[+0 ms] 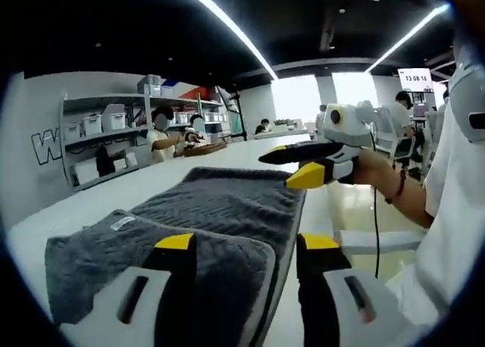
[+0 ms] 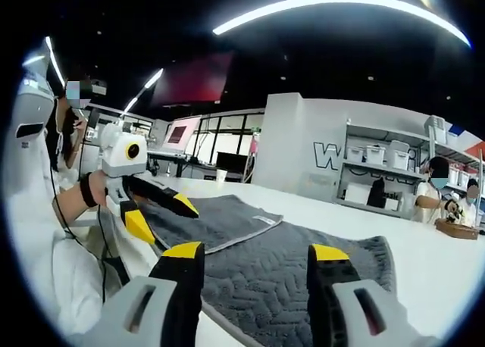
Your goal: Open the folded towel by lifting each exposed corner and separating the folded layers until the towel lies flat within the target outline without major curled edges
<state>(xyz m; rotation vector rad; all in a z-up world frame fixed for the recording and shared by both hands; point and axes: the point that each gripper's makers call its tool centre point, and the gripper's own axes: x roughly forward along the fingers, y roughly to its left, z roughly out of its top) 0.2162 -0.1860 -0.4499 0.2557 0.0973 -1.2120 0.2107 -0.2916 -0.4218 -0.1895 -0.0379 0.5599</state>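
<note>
Towel [image 1: 220,211], grey, lay on the white table [image 1: 98,195], partly opened: one end spread out long, the other still doubled over with its label upward. That folded flap sat directly beneath your left gripper [image 1: 246,245], whose jaws were wide apart and held nothing. Your right gripper [image 2: 256,254], equally wide and empty, was over the spread end. The flap's free edge was nearer your left hand, I judged, so the lift fell to that side.
</note>
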